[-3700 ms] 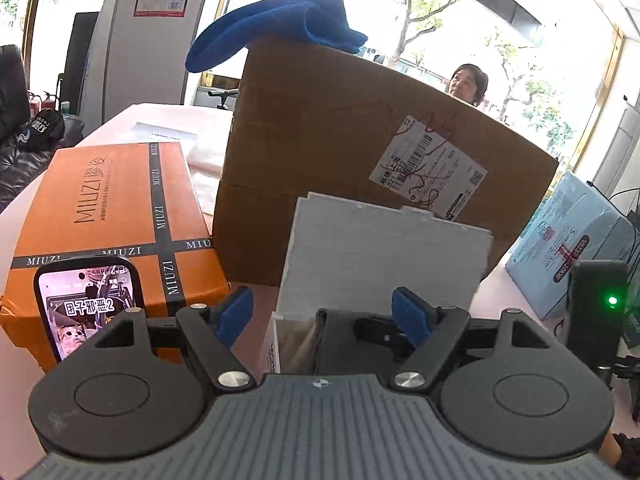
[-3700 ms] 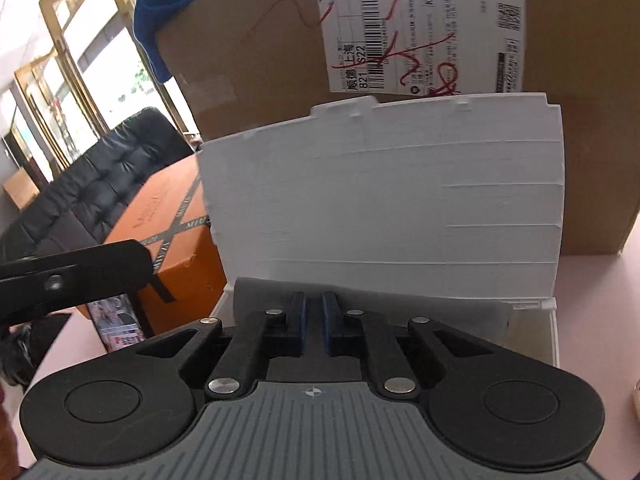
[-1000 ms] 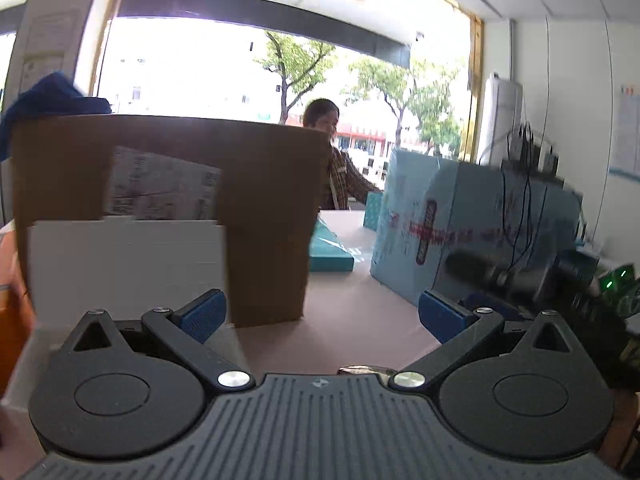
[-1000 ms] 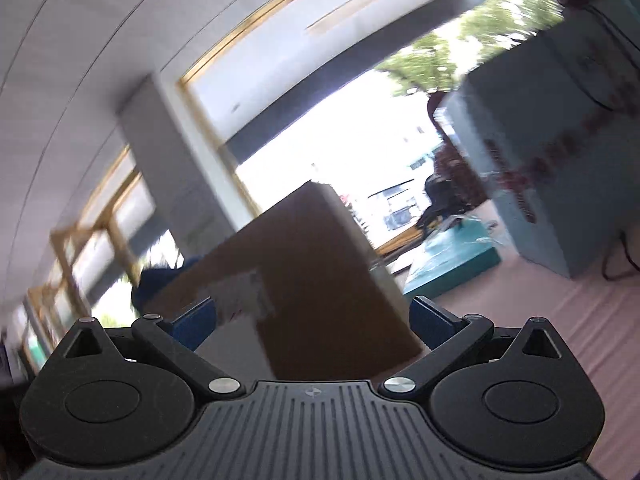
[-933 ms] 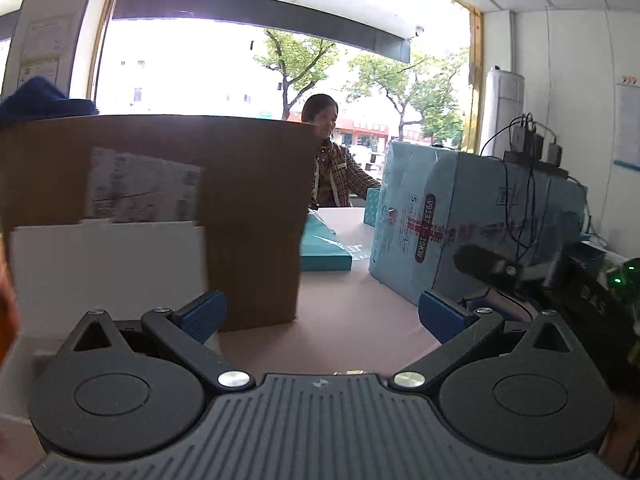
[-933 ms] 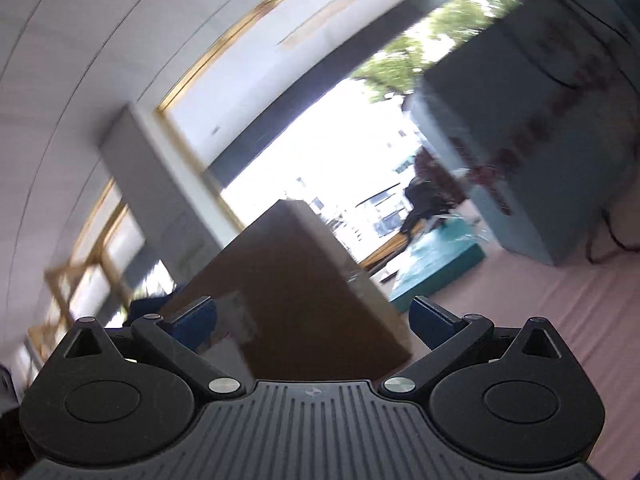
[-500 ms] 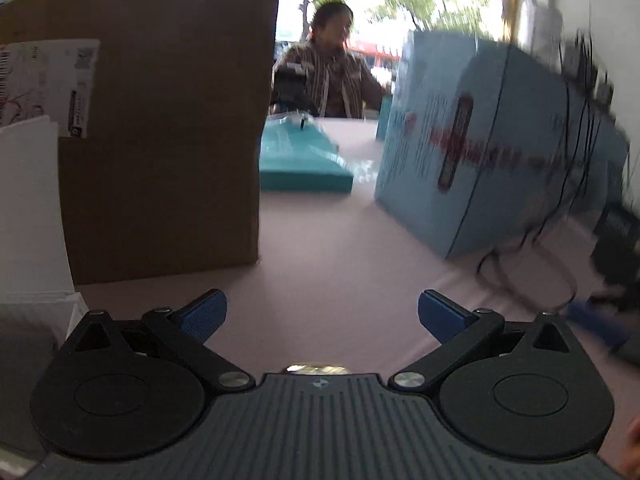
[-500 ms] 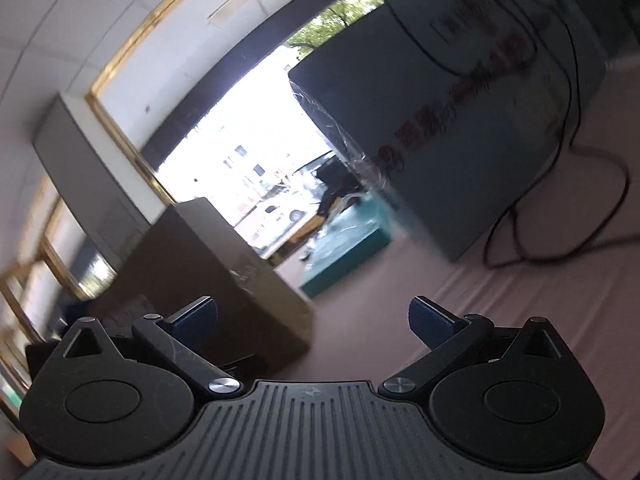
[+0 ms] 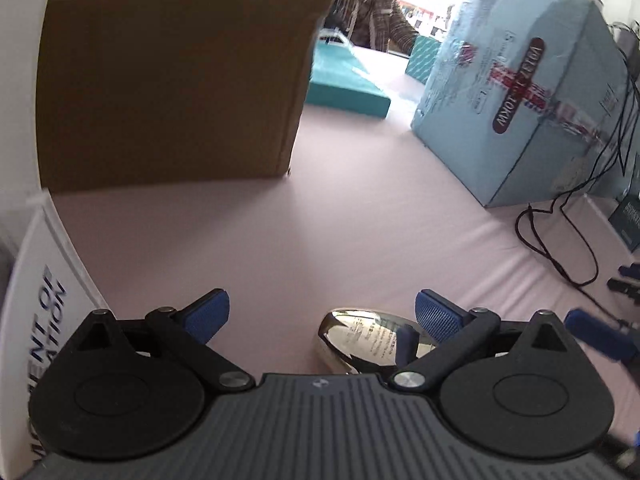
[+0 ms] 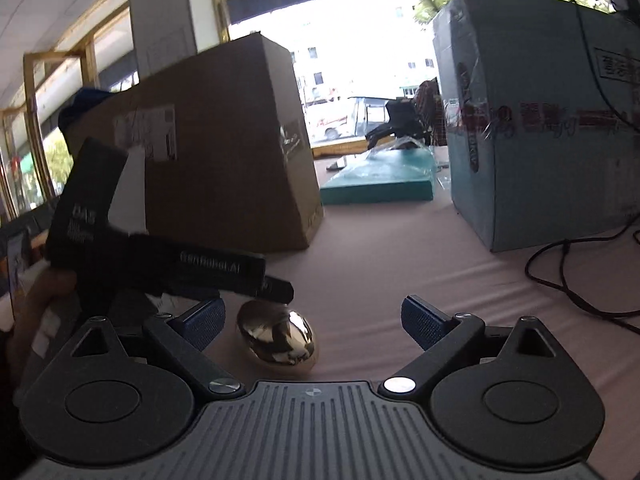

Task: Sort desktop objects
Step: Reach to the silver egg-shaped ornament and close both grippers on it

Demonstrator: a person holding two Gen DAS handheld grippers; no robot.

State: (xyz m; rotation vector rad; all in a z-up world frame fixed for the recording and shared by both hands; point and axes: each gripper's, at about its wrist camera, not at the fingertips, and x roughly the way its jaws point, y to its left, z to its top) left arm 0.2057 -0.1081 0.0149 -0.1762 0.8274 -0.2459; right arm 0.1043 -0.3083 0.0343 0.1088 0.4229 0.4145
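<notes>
Pink cloth covers the table (image 9: pixel 360 216), and a wide bare stretch of it lies open between the brown cardboard box (image 9: pixel 172 80) on the left and the pale blue wrapped carton (image 9: pixel 516 92) on the right, with a teal flat box (image 9: pixel 344 88) at the far end and a black cable (image 9: pixel 560 248) looping along the right edge. A shiny gold egg-shaped case (image 10: pixel 278 340) sits on the cloth close in front of both tools. Half a second ago the case was barely visible at the lower edge of the left view; both cameras have since tipped down toward it. The left gripper (image 9: pixel 320 314) hangs low with its jaws spread wide, the case just inside its right finger. The right gripper (image 10: pixel 312 320) is also spread wide and empty, level, with the case nearer its left finger. A white box (image 9: pixel 36 320) stands at the left.
</notes>
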